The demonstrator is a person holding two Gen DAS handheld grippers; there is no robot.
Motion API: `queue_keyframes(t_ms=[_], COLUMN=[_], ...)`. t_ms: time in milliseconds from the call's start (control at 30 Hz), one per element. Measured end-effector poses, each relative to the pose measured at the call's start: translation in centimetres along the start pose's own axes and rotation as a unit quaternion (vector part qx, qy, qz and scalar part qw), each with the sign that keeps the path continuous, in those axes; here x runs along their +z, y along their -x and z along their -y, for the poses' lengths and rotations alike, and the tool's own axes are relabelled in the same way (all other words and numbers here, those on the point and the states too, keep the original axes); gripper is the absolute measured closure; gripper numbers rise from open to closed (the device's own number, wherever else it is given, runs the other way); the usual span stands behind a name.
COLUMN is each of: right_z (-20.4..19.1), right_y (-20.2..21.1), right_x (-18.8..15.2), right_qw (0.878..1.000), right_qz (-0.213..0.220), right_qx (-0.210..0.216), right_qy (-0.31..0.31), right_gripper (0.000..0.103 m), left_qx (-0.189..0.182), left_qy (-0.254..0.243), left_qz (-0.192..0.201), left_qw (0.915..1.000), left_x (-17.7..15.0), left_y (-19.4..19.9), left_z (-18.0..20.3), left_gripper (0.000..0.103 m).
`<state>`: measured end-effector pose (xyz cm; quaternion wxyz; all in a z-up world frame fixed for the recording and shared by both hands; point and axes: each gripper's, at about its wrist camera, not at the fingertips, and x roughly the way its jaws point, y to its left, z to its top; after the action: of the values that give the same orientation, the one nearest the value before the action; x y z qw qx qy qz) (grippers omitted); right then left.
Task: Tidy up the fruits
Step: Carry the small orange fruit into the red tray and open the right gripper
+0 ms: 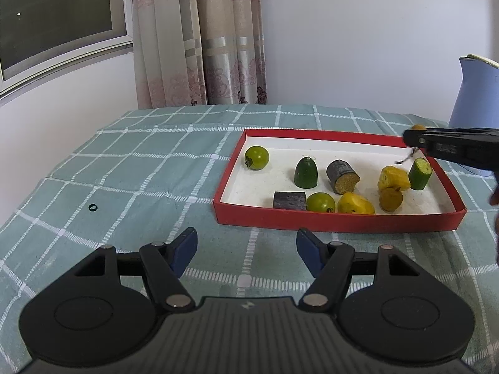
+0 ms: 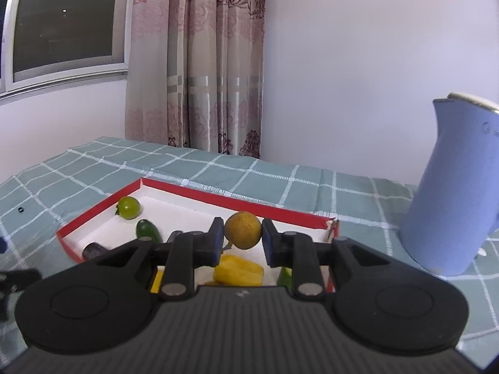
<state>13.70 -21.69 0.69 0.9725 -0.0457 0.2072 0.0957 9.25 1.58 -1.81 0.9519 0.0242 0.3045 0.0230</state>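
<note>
- Surface: a table under a teal cloth with a white grid [image 1: 156, 162]; a small dark ring [image 1: 92, 207] lies on the cloth, well left of the box.
- Tall pale-blue jug [image 2: 449, 205] stands on the cloth just right of the box's far right corner; pink patterned curtain [image 1: 202, 40] and a dark window [image 1: 56, 9] behind.
- Shallow red cardboard box with white inside [image 1: 336, 219] holds the fruit pieces: a round green tomato-like fruit [image 1: 256, 157] at far left; a dark green domed piece [image 1: 306, 173]; a grey-skinned cut chunk with yellow grainy face [image 1: 342, 176]; a grey block [image 1: 289, 200] by the near wall; a second round green fruit [image 1: 321, 203] touching it; a yellow wedge [image 1: 355, 204]; a brownish-yellow ball [image 1: 390, 198]; a yellow lumpy piece [image 1: 394, 179] just behind it; a green cut cylinder [image 1: 421, 174] upright near the right wall.
- Right gripper [image 2: 243, 238]: fingers clenched on a round brownish-yellow fruit [image 2: 243, 230], held above the box's right part, over yellow pieces.
- Left gripper [image 1: 246, 251]: fingers apart, grasping nothing, above bare cloth in front of the box's near wall.
</note>
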Motion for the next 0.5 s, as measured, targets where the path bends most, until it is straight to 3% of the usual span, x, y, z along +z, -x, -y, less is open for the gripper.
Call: queue_keyframes(t_ms=[500], right_z=[-0.5], right_y=[-5.7], right_x=[0.3], right_qw=[0.999], right_qz=[-0.043], right_qx=[-0.019], right_qy=[-0.002], right_gripper=[0.078], left_qx=[0.003], left_qy=[-0.004], left_qz=[-0.006], left_qw=[1.0], left_x=[-0.4], left_y=[-0.1], left_z=[-0.3], left_gripper=[0.033])
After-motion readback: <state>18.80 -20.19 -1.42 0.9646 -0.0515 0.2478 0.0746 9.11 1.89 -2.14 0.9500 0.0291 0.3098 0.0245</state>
